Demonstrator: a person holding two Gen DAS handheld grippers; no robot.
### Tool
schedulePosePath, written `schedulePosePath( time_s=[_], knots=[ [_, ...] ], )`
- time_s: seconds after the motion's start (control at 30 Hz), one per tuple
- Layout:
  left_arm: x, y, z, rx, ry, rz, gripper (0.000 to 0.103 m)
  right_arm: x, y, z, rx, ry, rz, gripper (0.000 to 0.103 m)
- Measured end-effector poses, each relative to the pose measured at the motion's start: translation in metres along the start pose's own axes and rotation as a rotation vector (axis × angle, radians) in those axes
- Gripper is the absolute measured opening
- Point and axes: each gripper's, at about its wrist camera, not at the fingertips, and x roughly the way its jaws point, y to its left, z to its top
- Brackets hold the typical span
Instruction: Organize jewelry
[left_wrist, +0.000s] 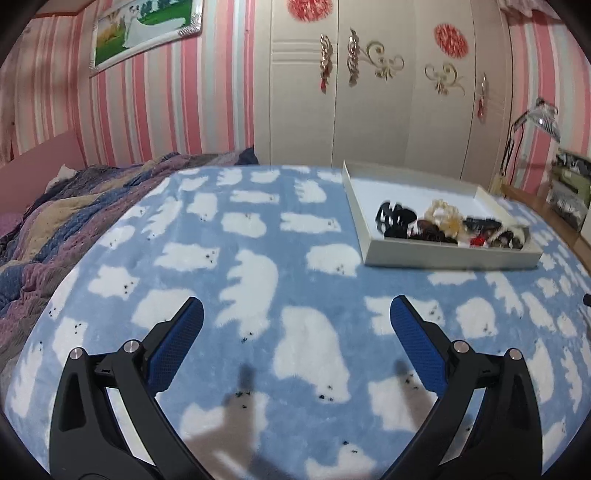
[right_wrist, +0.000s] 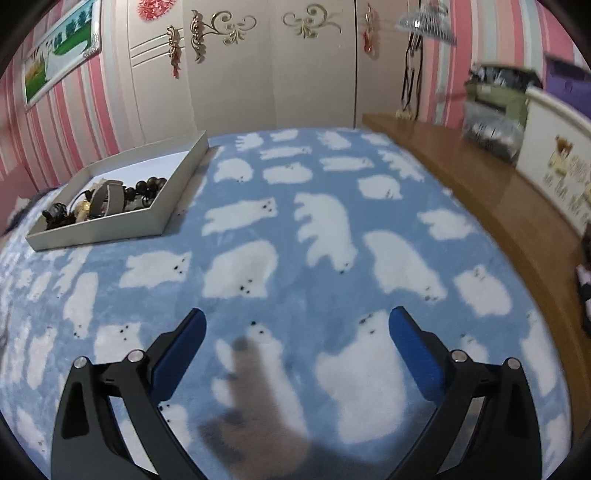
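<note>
A shallow white box (left_wrist: 450, 256) lies on the blue blanket with white bears, at the right in the left wrist view. It holds a heap of jewelry and hair pieces (left_wrist: 448, 223): black clips, a cream flower piece, dark beads, a red bit. In the right wrist view the box (right_wrist: 110, 225) is at the far left, with beads and a grey band (right_wrist: 107, 201) inside. My left gripper (left_wrist: 297, 306) is open and empty above the blanket, short of the box. My right gripper (right_wrist: 297, 317) is open and empty, to the right of the box.
The blue bear blanket (left_wrist: 258, 236) covers the bed. A rumpled striped quilt (left_wrist: 74, 221) lies at the left. A wooden bed edge (right_wrist: 480, 184) runs along the right, with stacked bags (right_wrist: 495, 110) and a white cabinet (right_wrist: 557, 147) beyond. A wardrobe (left_wrist: 369, 92) stands behind.
</note>
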Motion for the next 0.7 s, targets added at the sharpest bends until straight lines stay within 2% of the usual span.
schedulePosePath(
  time_s=[0.07, 0.27, 0.33, 0.47, 0.7],
  knots=[
    [0.003, -0.002, -0.001, 0.005, 0.016, 0.013, 0.100, 0.005, 0.003, 0.000, -0.007, 0.022, -0.031, 0.099],
    [0.014, -0.003, -0.002, 0.004, 0.081, 0.019, 0.100, 0.016, 0.027, -0.002, -0.127, 0.082, -0.050, 0.099],
    [0.017, -0.004, -0.002, 0.005, 0.090, 0.021, 0.100, 0.016, 0.029, -0.003, -0.140, 0.077, -0.071, 0.099],
    [0.021, -0.004, -0.004, -0.004, 0.116, 0.025, 0.100, 0.015, 0.026, -0.003, -0.129, 0.083, -0.056, 0.100],
    [0.018, -0.006, -0.005, 0.009, 0.105, 0.043, 0.100, 0.016, 0.022, -0.002, -0.105, 0.081, -0.045, 0.100]
  ],
)
